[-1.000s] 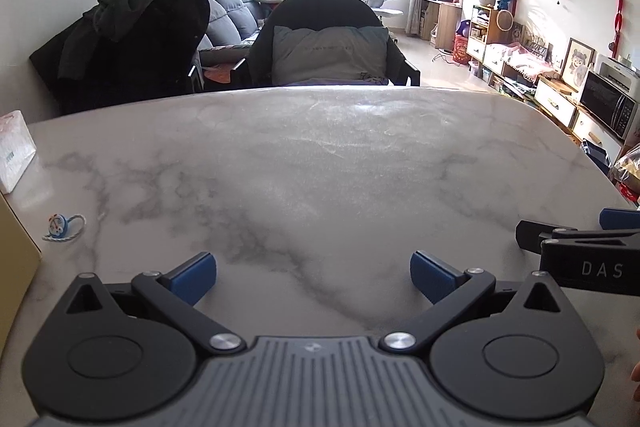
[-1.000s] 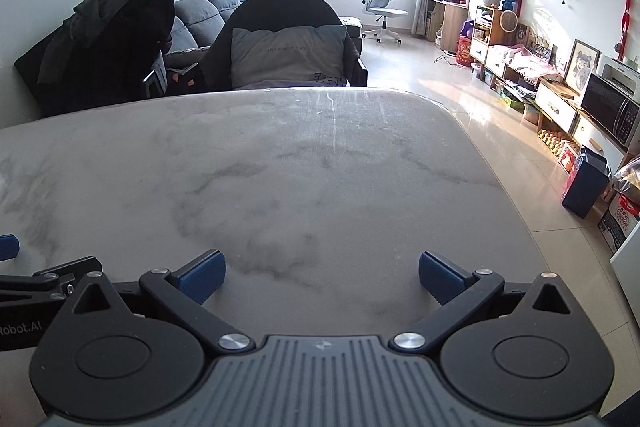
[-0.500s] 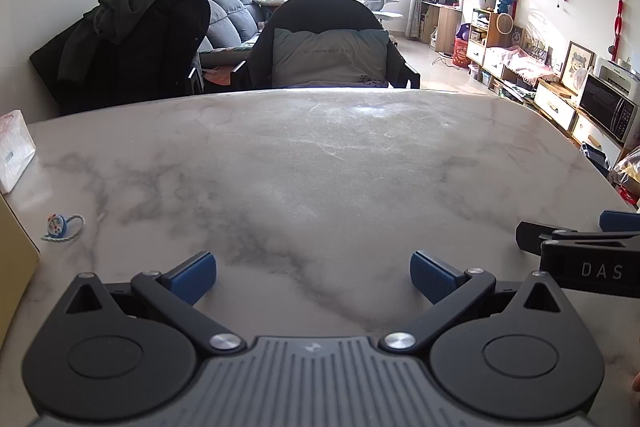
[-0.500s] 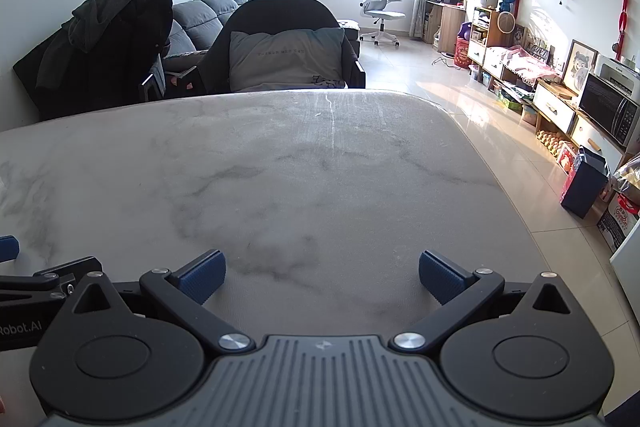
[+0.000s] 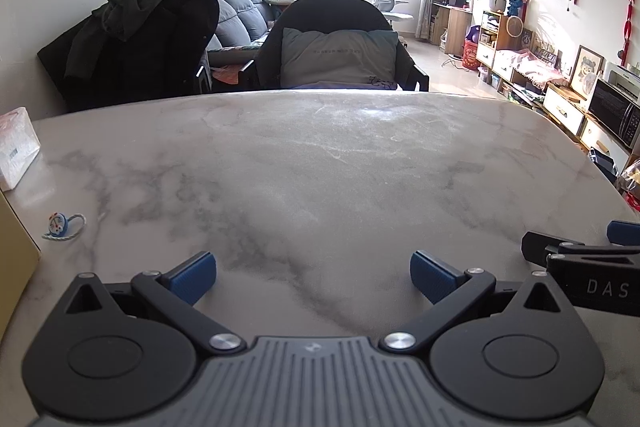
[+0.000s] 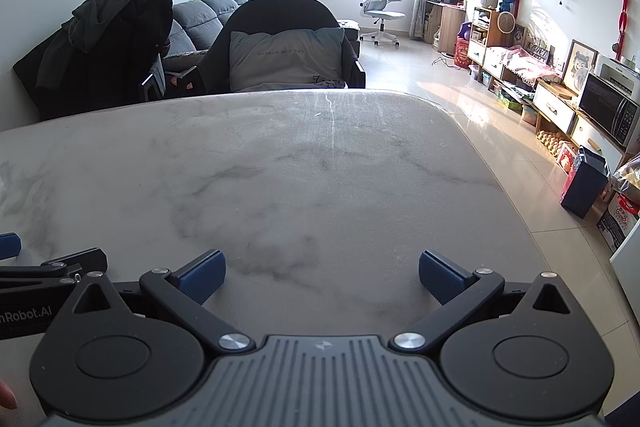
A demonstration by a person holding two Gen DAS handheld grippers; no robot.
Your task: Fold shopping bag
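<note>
No shopping bag shows on the table in either view. My left gripper (image 5: 313,277) is open above the near part of the grey marble table (image 5: 320,163), nothing between its blue pads. My right gripper (image 6: 321,277) is open too, just over the same table (image 6: 300,163), empty. The two are side by side: the right gripper's side reaches into the left wrist view at the right edge (image 5: 584,263), and the left gripper's side appears at the left edge (image 6: 48,267) of the right wrist view.
A white tissue pack (image 5: 16,151), a small blue charm on a cord (image 5: 60,223) and a yellowish box edge (image 5: 16,251) lie at the table's left. A dark chair with a grey cushion (image 5: 340,55) stands behind it. A navy paper bag (image 6: 584,183) sits on the floor.
Both views have shifted very slightly, as if the grippers tipped down a touch. Both grippers stay open and empty.
</note>
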